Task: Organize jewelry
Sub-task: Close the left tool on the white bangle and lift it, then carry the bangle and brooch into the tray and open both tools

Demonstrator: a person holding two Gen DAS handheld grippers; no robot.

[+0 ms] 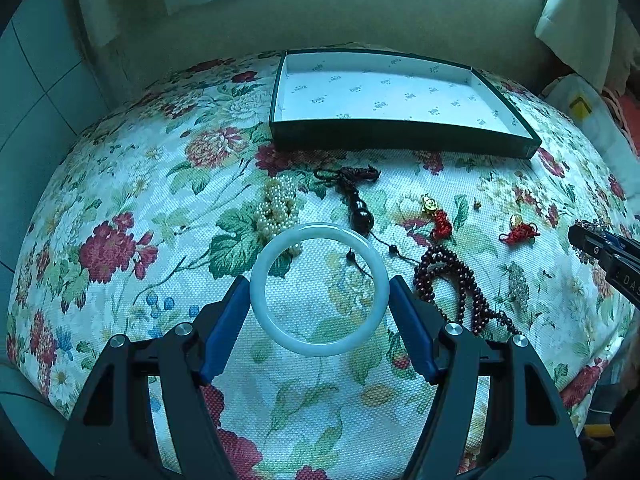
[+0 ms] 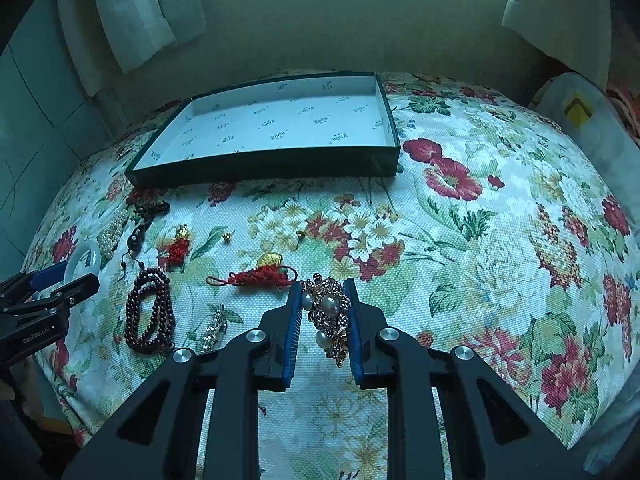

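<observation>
One tray (image 1: 400, 142), two red tassels (image 2: 256, 278)

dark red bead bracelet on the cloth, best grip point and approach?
Take the dark red bead bracelet from above, pinching across the stacked strands on one side of its loop. It lies flat in coils on the cloth, so the sides offer no edge. Its right side looks clearest; the black cord pendant trails close on the other.

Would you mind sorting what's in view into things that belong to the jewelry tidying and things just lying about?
Part of the job:
- white bangle, held by the left gripper
- pearl brooch, held by the right gripper
- empty box
- pearl strand
- dark red bead bracelet
- red knot charms

Lying about:
- white bag
- curtains
</observation>
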